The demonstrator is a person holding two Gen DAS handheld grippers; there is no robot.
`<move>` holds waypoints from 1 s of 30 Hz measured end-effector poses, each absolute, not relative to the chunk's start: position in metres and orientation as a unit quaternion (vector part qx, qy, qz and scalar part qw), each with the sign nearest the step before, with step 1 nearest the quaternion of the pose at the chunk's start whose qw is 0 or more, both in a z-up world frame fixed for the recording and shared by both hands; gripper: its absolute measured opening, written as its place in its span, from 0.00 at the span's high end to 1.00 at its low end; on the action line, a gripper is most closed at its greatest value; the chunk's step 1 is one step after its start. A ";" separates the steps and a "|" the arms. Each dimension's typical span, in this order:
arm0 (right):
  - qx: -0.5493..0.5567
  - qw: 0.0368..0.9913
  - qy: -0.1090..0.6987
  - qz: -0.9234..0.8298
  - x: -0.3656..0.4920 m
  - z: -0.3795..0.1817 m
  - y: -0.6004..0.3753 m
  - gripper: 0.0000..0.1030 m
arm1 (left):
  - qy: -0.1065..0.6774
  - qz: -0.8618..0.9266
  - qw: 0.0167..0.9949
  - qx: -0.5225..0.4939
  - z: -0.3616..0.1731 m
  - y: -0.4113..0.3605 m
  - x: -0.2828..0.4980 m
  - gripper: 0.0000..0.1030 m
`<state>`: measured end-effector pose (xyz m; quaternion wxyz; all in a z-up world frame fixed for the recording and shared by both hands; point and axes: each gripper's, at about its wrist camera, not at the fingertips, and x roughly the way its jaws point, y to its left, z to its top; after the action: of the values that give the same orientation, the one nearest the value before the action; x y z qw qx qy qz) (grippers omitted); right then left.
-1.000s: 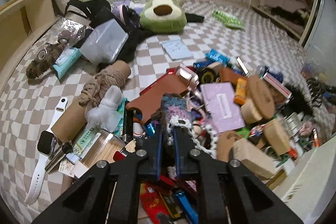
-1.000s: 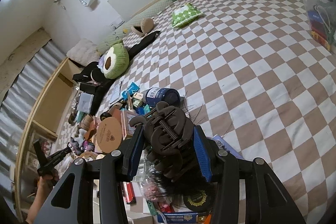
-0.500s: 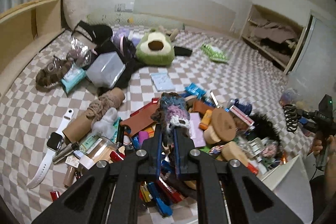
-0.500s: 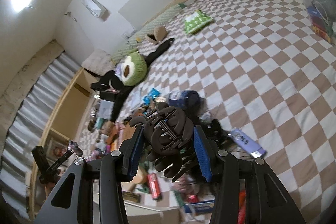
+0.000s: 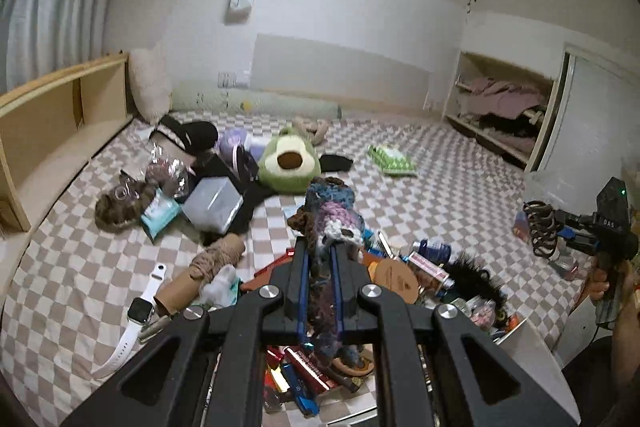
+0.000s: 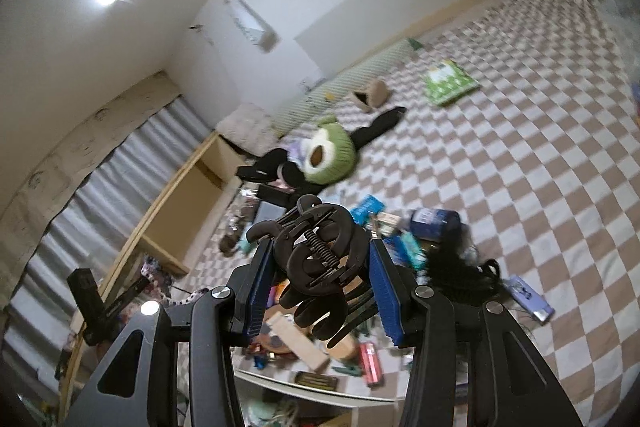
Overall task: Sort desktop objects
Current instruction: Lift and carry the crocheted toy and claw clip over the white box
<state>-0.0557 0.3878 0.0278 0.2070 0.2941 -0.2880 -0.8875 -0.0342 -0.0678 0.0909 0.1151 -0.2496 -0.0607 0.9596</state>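
My left gripper [image 5: 320, 251] is shut on a crocheted blue, purple and white yarn piece [image 5: 332, 211] and holds it high above the pile of small objects [image 5: 400, 279] on the checkered bed. My right gripper [image 6: 320, 259] is shut on a black hair claw clip [image 6: 316, 267], held well above the same pile [image 6: 392, 239]. The right gripper also shows at the right edge of the left wrist view [image 5: 560, 231], with the claw clip [image 5: 540, 227] in it. The left gripper shows at the lower left of the right wrist view [image 6: 156, 279].
A green avocado plush [image 5: 290, 163], a clear plastic box [image 5: 212, 205], a white smartwatch [image 5: 138, 311] and a cardboard tube with rope [image 5: 204, 267] lie on the bed. A wooden shelf [image 5: 52, 119] runs along the left. A white box edge [image 6: 304, 391] lies below the right gripper.
Both grippers have risen away from the pile with their objects, and both views tilted up toward the walls and ceiling. The pile looks smaller and farther.
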 end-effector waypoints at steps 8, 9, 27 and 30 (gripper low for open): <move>0.278 0.258 -0.288 -0.879 -0.039 0.047 0.366 0.54 | -0.047 0.965 0.139 -0.217 0.108 -0.061 0.001 0.90; 0.278 0.264 -0.289 -0.877 -0.037 0.047 0.364 0.54 | -0.044 0.965 0.143 -0.213 0.109 -0.059 0.005 0.90; 0.229 0.345 -0.279 -0.867 0.038 0.070 0.341 0.54 | -0.050 0.970 0.230 -0.066 0.190 -0.053 0.108 0.90; 0.224 0.349 -0.266 -0.870 0.048 0.073 0.336 0.54 | -0.044 0.970 0.235 -0.050 0.199 -0.054 0.123 0.90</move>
<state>0.0476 0.3363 0.0729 0.3489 0.2244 -0.2660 -0.8702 0.1235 -0.0544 0.1991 0.2347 -0.0501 -0.0440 0.9698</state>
